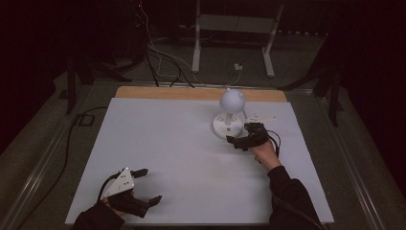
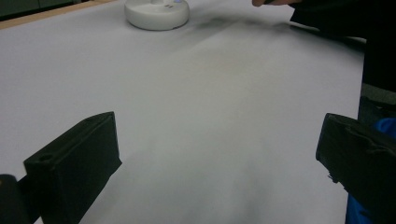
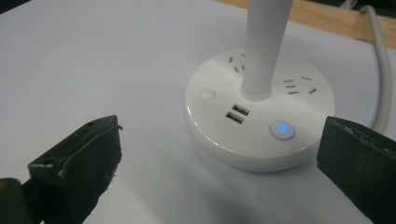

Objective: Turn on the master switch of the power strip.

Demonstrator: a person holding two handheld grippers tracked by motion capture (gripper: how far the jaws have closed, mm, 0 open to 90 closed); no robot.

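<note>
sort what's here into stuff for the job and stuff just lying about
For the job:
lamp
power button
right gripper, open at the lamp's base

Lying about:
left gripper, open and idle
cables on the floor
white frame behind the table

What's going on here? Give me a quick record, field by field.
Surface: white table
Main object: white desk lamp with a round base
Base details: two USB ports, lit blue power button, small round button
Right gripper: open, beside the base
Left gripper: open, near the front edge, holding nothing
Lamp cord: runs off behind the base
</note>
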